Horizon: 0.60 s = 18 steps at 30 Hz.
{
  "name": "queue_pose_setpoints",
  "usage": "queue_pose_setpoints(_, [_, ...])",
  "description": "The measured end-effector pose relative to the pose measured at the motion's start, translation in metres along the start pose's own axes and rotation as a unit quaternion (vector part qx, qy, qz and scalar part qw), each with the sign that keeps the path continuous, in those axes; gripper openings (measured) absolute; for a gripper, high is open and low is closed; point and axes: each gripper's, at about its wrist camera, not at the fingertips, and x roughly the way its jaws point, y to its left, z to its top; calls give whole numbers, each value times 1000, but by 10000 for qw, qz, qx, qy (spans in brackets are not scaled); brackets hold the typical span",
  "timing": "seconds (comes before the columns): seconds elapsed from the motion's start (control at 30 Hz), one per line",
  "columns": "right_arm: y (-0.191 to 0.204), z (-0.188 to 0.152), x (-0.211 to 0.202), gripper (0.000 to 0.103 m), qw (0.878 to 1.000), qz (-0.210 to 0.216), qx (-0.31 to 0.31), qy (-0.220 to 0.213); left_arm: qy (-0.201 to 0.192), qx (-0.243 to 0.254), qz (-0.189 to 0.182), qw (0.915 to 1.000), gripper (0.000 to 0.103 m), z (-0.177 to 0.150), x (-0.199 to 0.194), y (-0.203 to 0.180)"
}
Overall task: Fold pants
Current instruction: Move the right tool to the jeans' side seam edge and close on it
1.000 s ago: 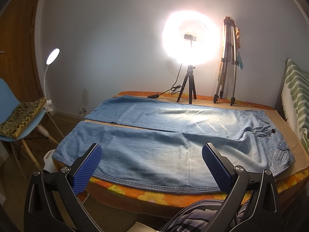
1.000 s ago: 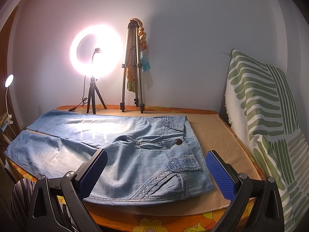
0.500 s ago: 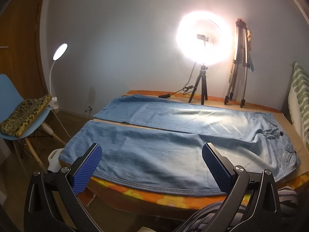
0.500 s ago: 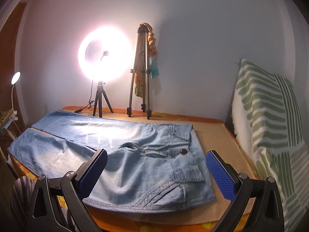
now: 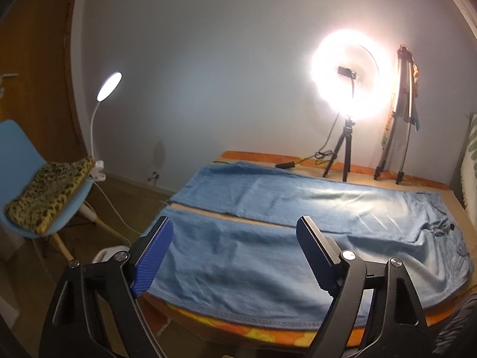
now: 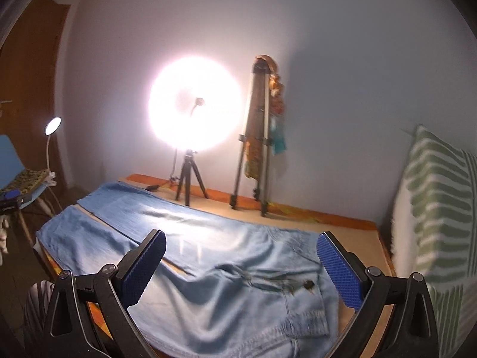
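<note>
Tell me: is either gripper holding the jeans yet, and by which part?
Nothing is held. The left gripper and right gripper are both open above the jeans, which lie flat and unfolded.

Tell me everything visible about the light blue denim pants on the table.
The light blue denim pants lie flat and unfolded on the tan-topped table. Both legs run side by side with a narrow gap, the hems toward the blue chair. The waist end has a dark button, a fly and curved pocket stitching. Soft wrinkles show. Neither open gripper touches them.
</note>
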Motion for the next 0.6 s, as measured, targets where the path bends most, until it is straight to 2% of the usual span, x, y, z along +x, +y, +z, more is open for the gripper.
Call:
queue_pose_setpoints(0.1, [7,19,20,101,9996,232,-161,82,-4,-11,21,10000,83,19,12,11])
queue_pose_setpoints(0.27, [12,42,64,96,9979,555,-225,259,80,-95,-95,9999,83,51,45,24])
queue_pose_setpoints(0.43, [20,59,134,95,9938,825,-401,625,334,-5,-126,9994,82,76,98,22])
queue_pose_setpoints(0.6, [32,61,210,87,9860,1115,-644,1061,655,161,-150,9976,82,89,152,9])
